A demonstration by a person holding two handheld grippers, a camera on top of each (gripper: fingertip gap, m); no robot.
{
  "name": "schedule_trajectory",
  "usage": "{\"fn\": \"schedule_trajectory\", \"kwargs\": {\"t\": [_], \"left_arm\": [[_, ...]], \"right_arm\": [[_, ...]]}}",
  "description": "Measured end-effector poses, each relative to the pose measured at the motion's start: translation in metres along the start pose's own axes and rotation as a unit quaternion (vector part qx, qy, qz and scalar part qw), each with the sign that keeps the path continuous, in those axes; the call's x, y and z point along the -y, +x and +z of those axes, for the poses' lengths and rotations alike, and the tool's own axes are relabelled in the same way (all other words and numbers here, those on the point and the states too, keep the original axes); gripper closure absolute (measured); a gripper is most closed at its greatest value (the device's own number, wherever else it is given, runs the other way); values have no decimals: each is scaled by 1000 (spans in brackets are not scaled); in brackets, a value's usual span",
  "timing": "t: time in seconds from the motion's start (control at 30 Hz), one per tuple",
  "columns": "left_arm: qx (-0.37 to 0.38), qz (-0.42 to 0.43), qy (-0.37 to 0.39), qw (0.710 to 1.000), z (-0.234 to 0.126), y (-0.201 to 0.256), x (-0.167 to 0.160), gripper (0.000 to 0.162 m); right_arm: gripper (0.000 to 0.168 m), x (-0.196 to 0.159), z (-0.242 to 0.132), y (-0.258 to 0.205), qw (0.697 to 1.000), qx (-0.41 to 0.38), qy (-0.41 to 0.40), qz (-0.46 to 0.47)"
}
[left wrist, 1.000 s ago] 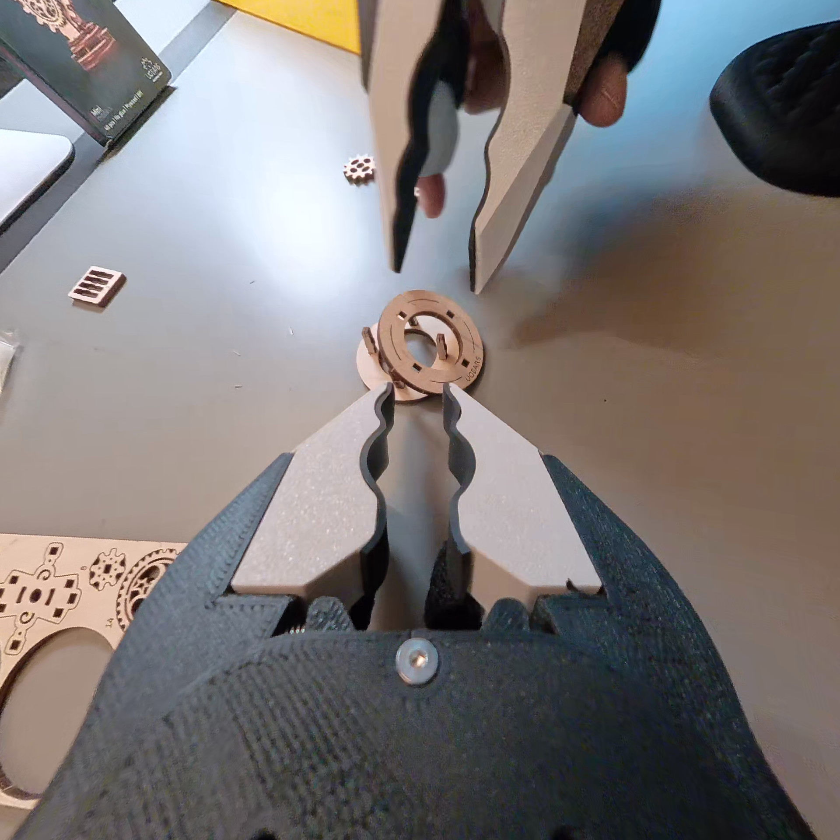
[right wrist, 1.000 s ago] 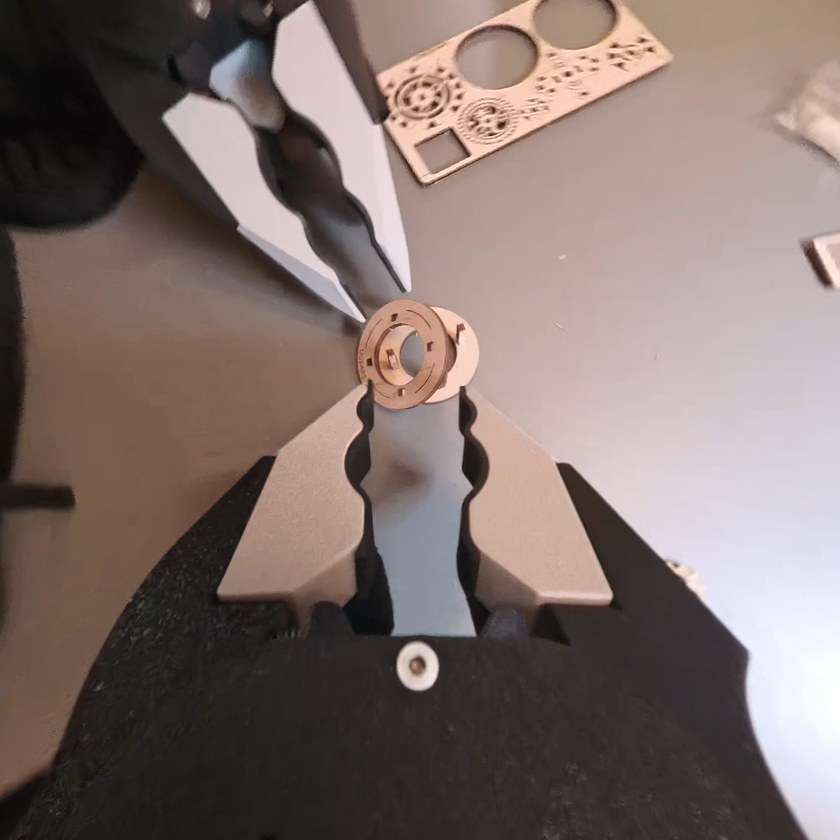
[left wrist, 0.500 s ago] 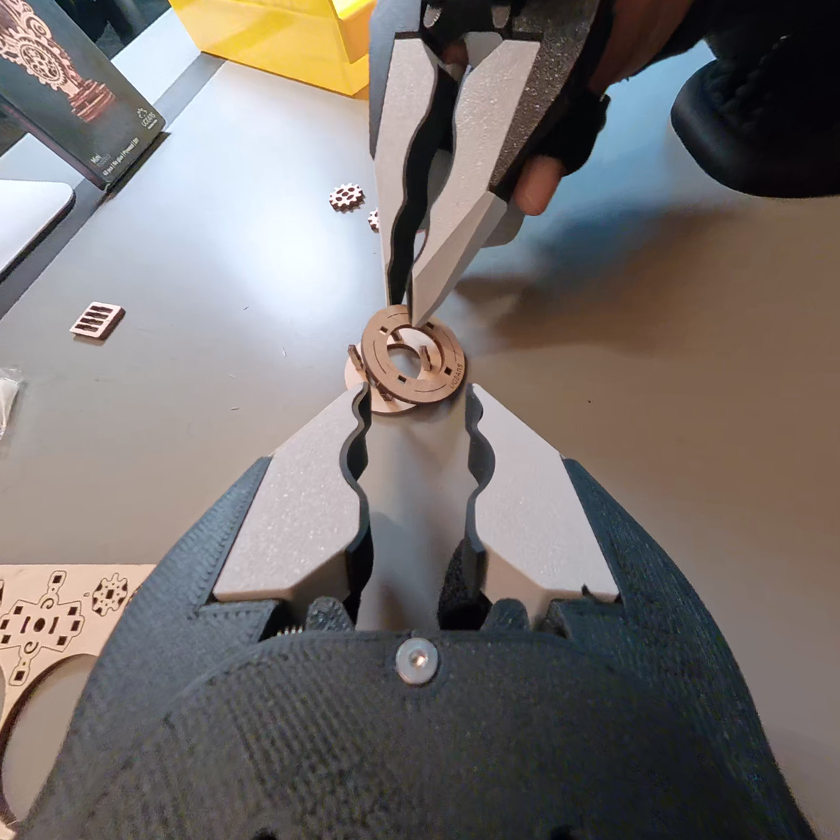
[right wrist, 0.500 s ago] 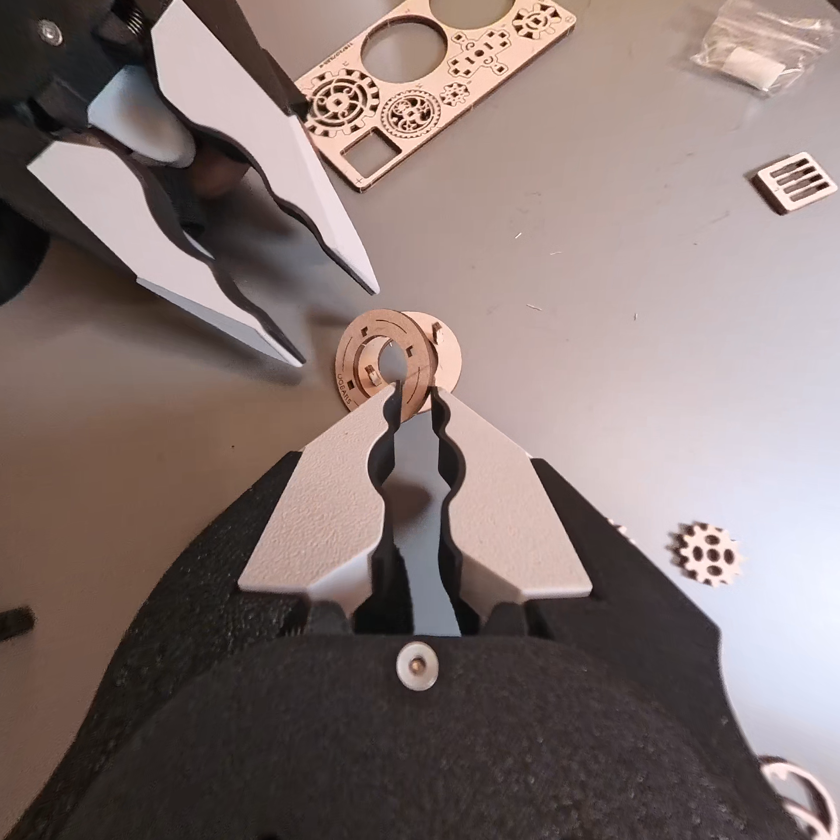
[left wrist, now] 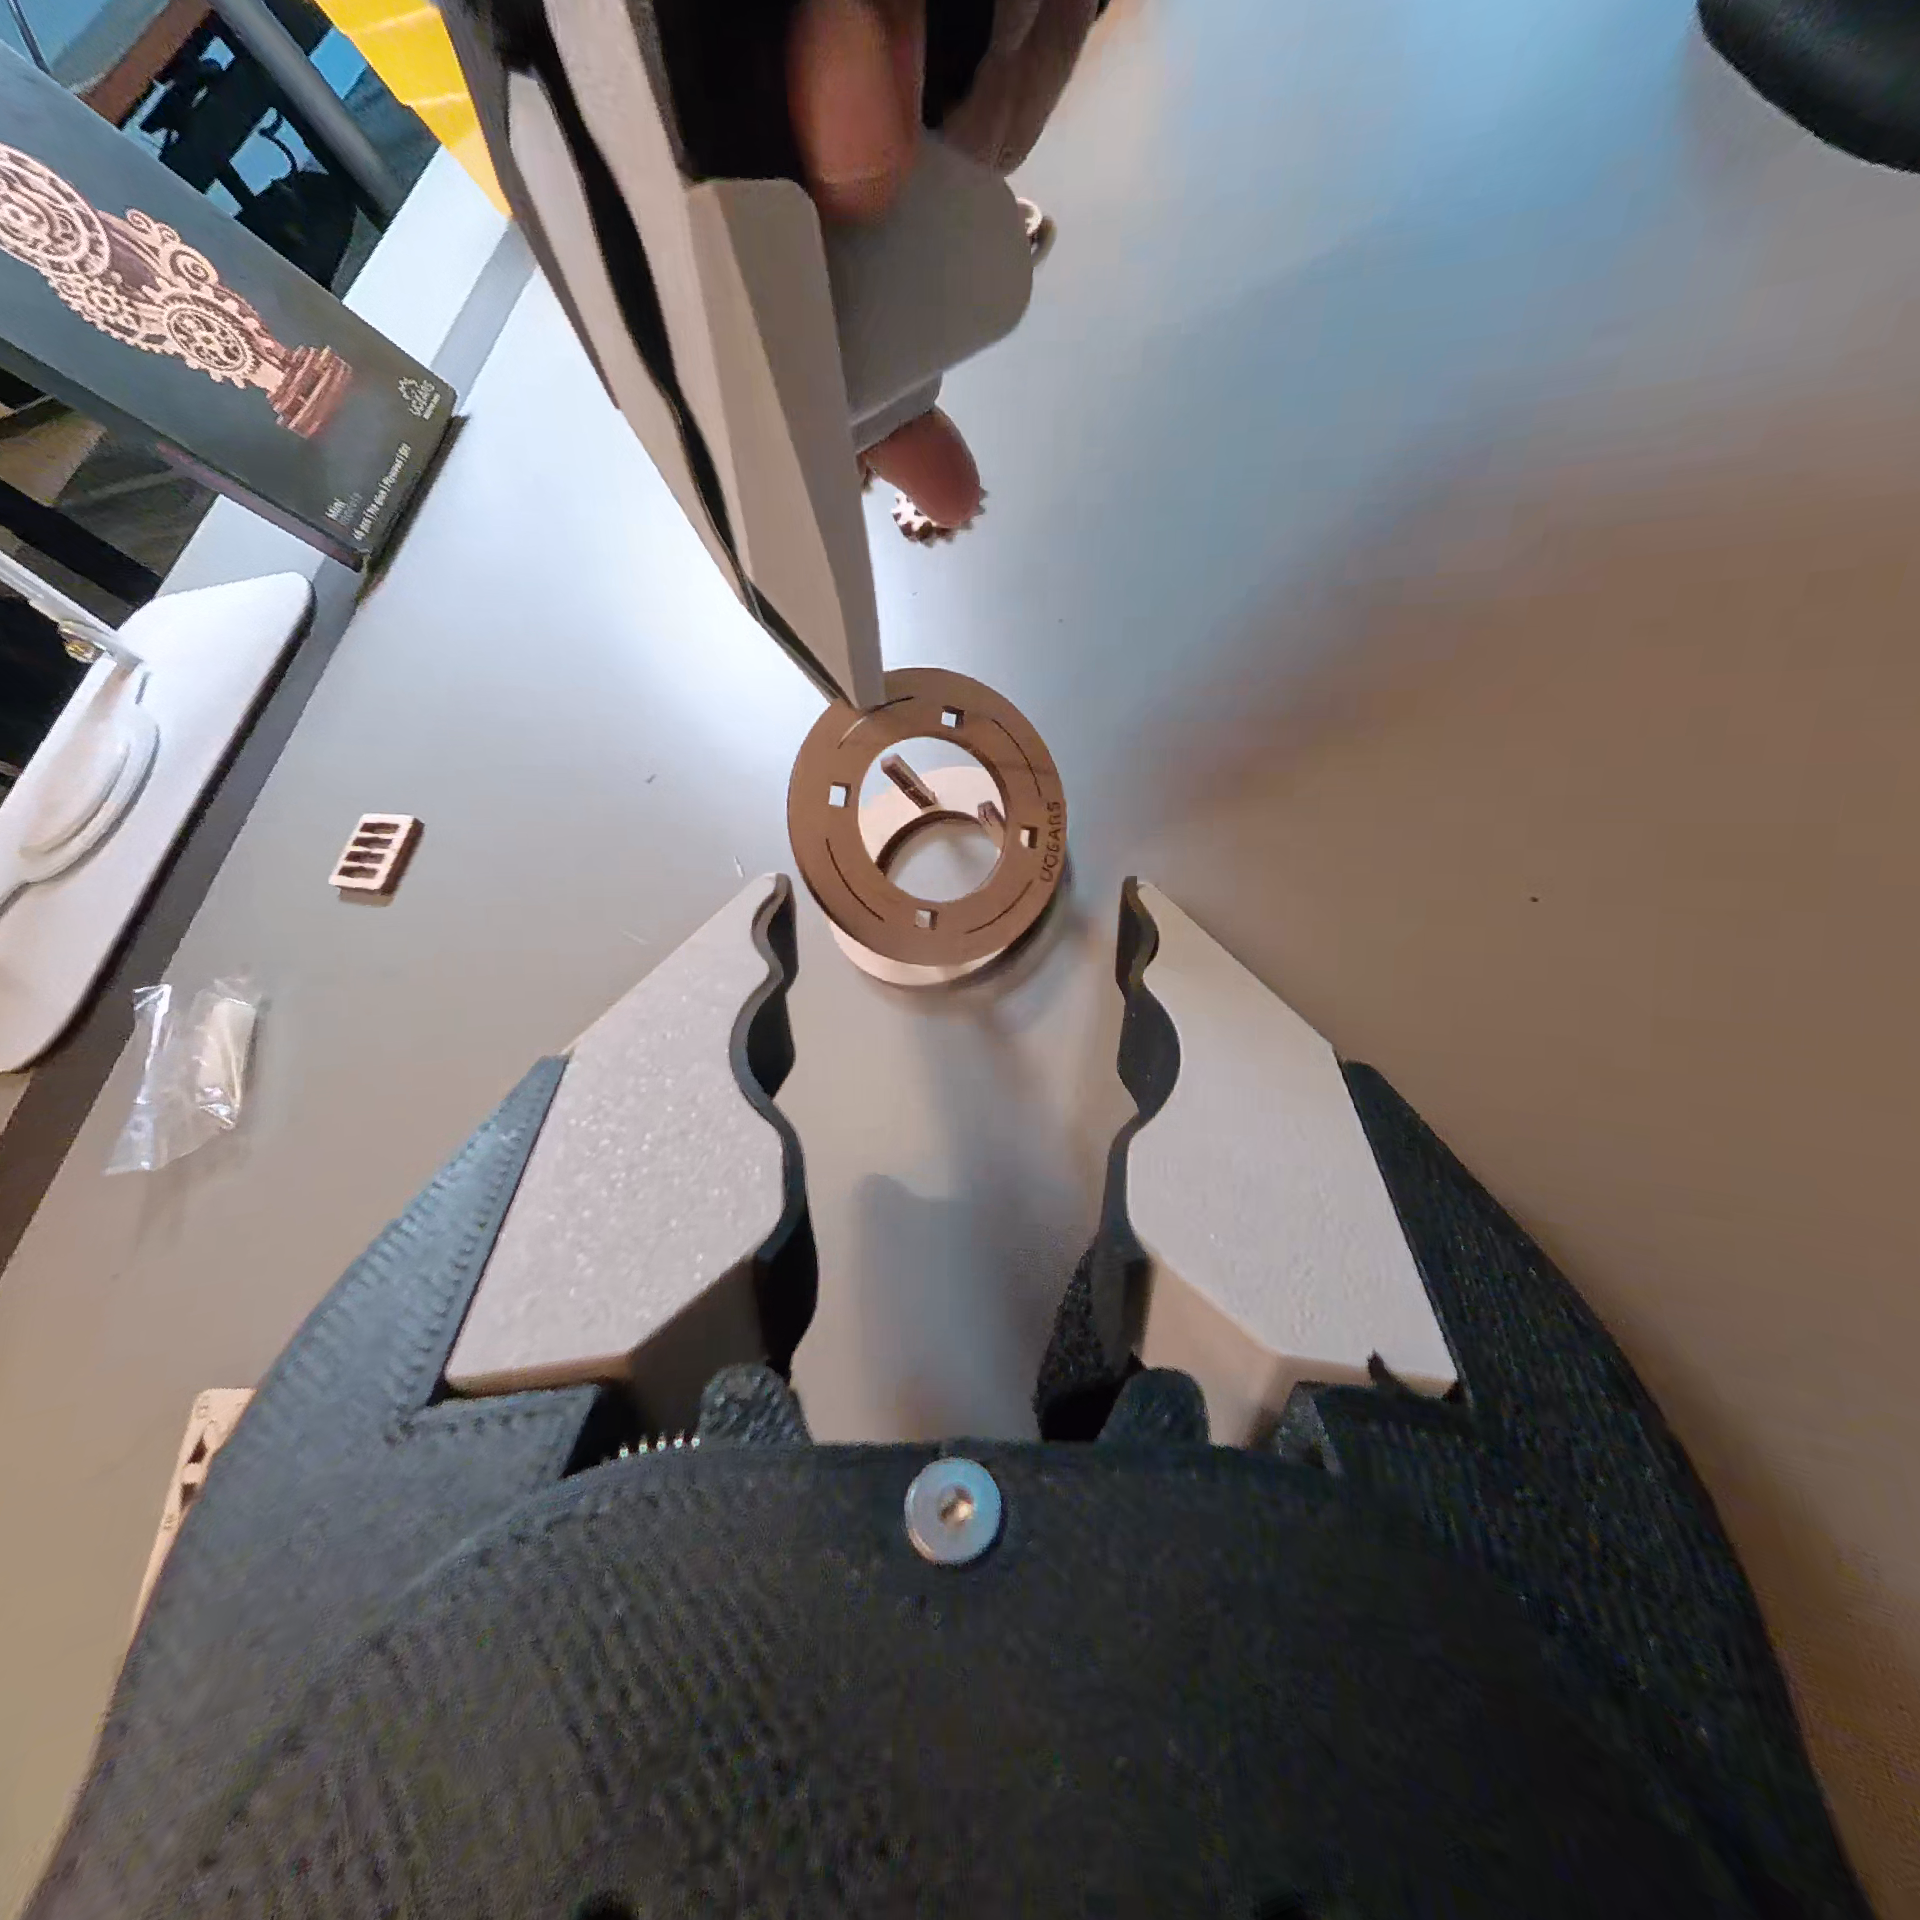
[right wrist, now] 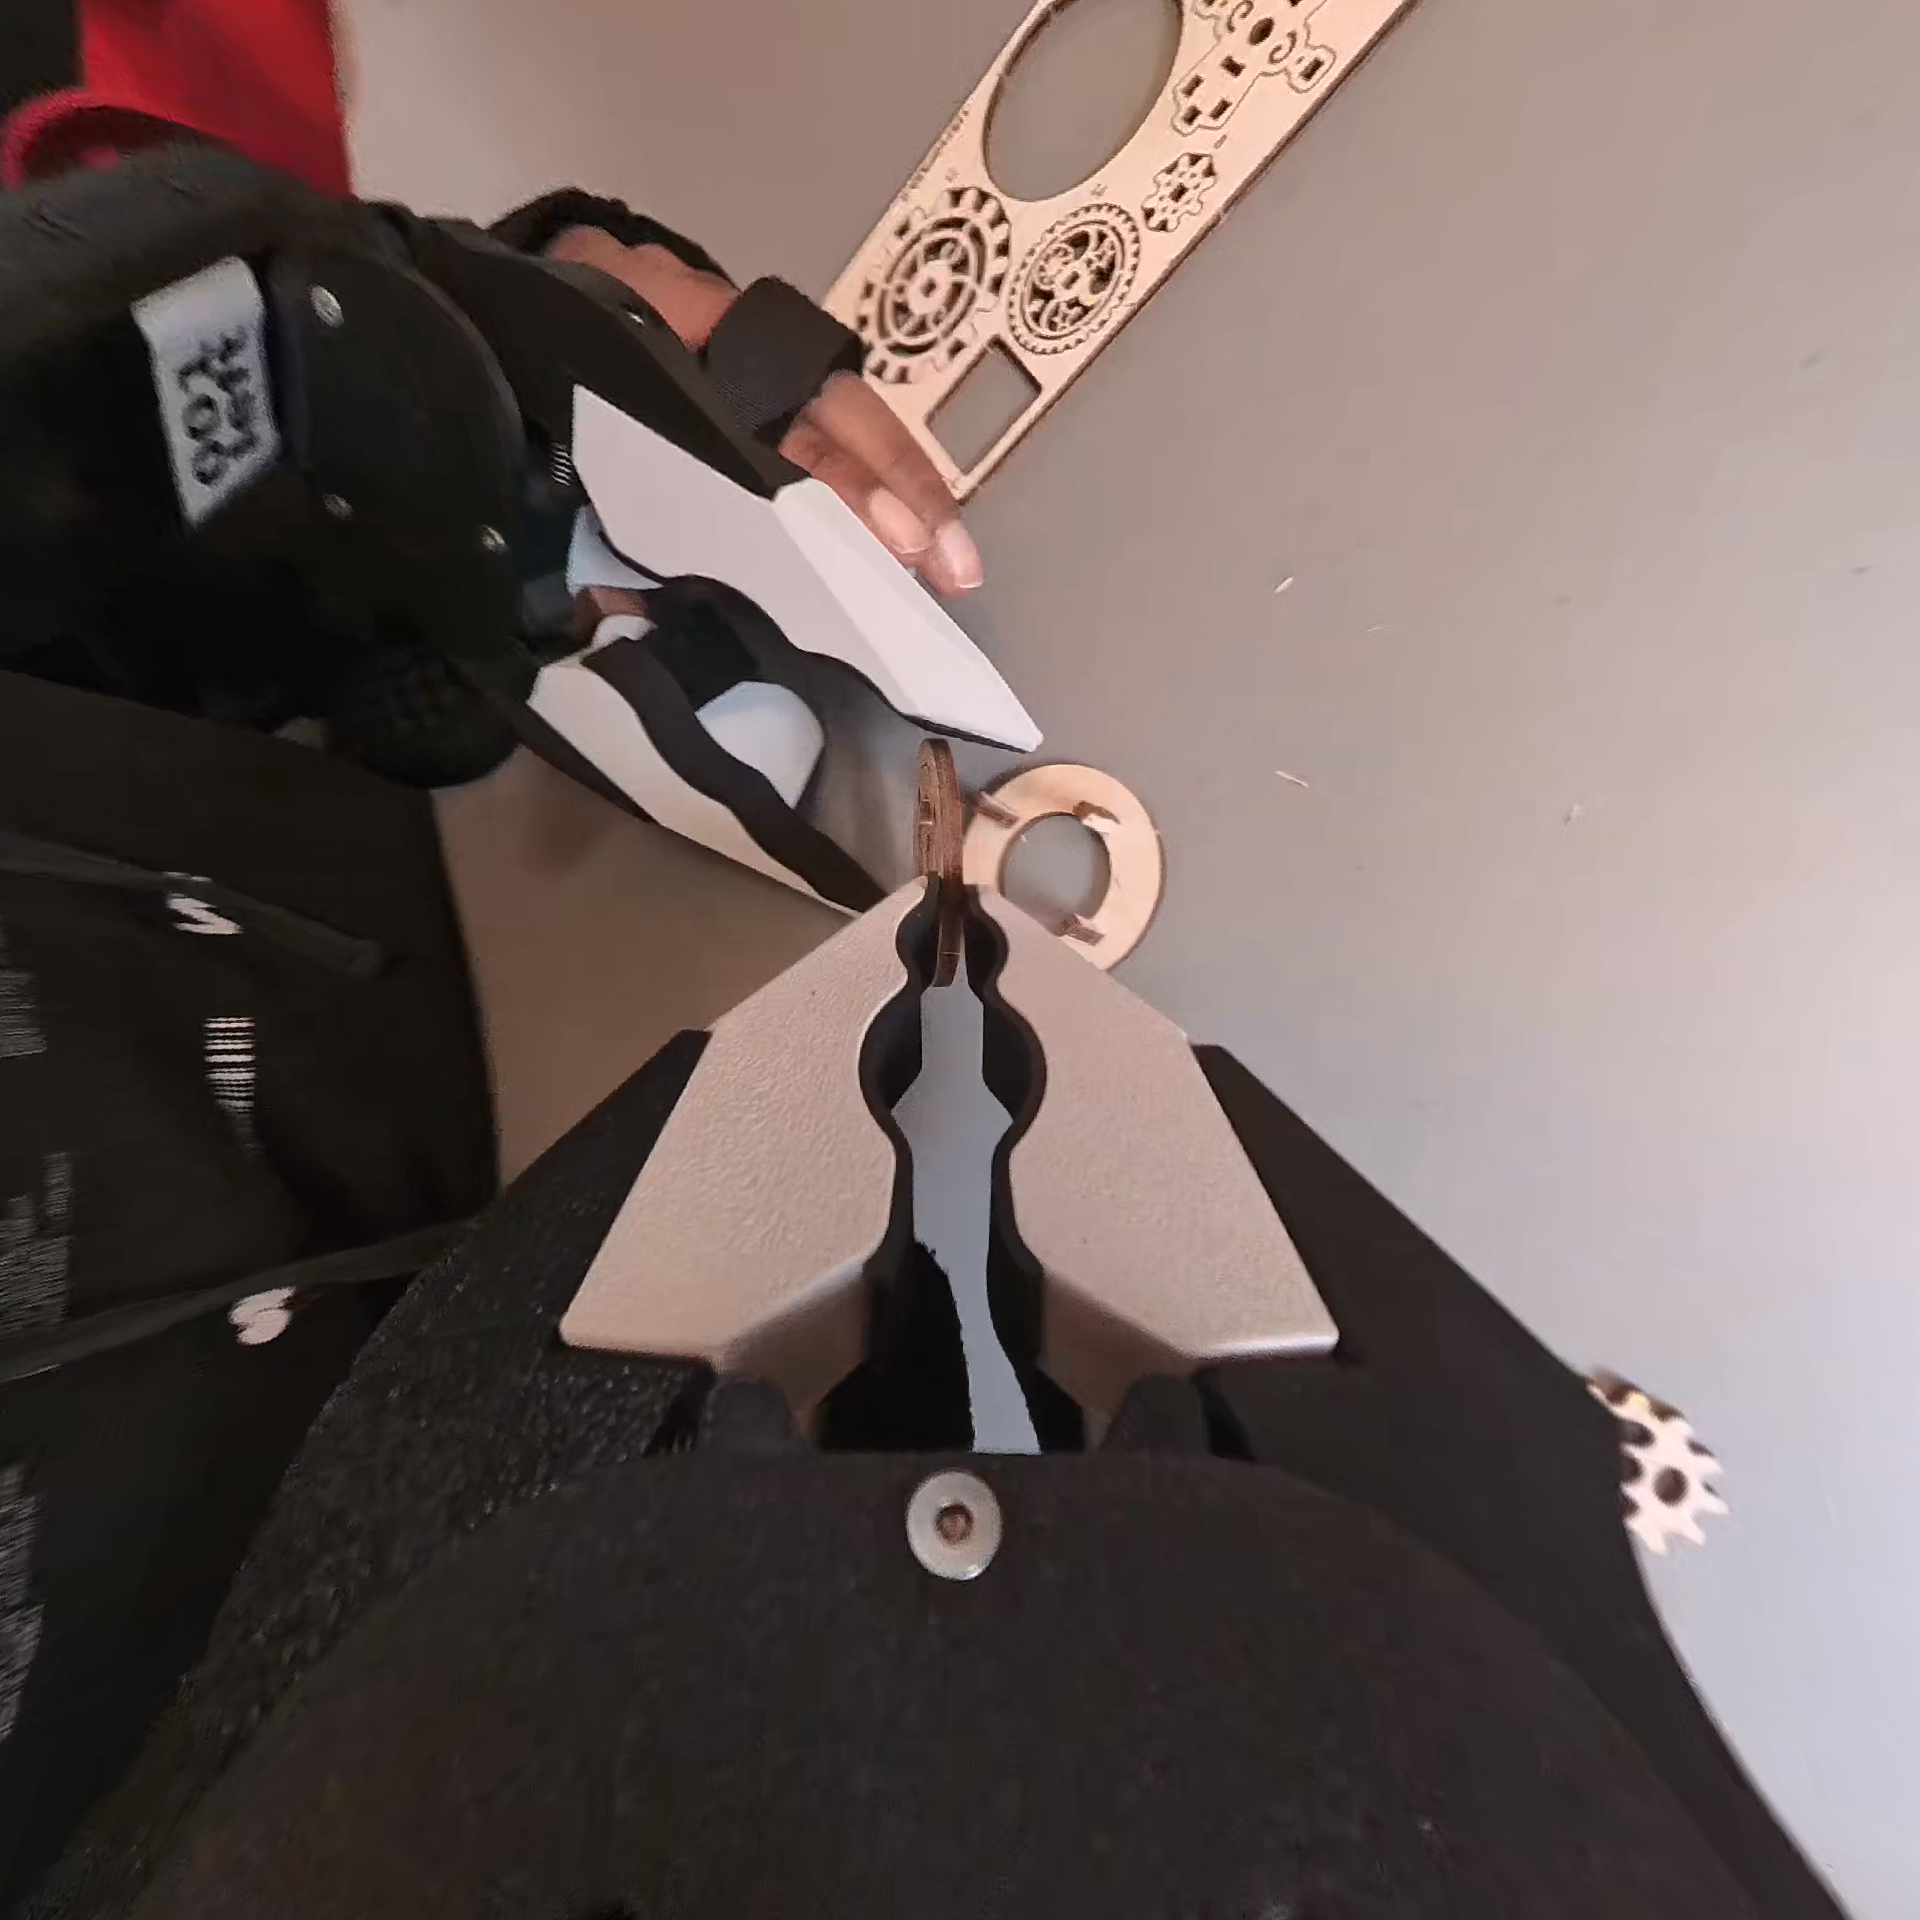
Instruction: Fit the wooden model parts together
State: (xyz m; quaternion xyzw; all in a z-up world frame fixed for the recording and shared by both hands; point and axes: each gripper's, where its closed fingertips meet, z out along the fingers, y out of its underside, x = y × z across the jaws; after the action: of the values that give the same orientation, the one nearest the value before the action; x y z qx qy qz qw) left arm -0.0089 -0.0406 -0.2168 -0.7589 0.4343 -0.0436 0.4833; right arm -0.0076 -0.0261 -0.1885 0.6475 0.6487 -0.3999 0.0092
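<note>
Since half a second ago the right gripper (right wrist: 940, 914) has lifted the dark ring (left wrist: 925, 821) clear of the pale base ring (right wrist: 1070, 862) on the table (left wrist: 1455, 623), pinching its edge. The left gripper (left wrist: 951, 904) waits beside the base ring, wide and empty. That edge grip looks shallow, so the ring might twist loose.

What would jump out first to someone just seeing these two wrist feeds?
First, the dark wooden ring, pinched at its far edge by the right tool and lifted on edge above the pale wooden ring with upright tabs lying flat on the grey table. Next, the left tool, open, its tips either side of those rings. Off to the side lie a laser-cut parts sheet and a small loose gear.
</note>
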Motion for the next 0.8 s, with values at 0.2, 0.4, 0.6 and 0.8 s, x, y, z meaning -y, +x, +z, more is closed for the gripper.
{"fn": "schedule_trajectory", "kwargs": {"t": [0.2,0.4,0.6,0.8], "left_arm": [[39,37,27,998,-5,-8,11,100],[57,53,44,996,-9,-12,19,107],[42,17,43,998,-9,-12,17,107],[5,-81,55,995,-10,-16,16,107]], "right_arm": [[167,9,-6,-11,995,83,19,47],[167,10,-8,-10,989,124,33,73],[162,14,-6,-9,991,117,59,35],[109,18,-13,-20,978,20,107,-180]]}}
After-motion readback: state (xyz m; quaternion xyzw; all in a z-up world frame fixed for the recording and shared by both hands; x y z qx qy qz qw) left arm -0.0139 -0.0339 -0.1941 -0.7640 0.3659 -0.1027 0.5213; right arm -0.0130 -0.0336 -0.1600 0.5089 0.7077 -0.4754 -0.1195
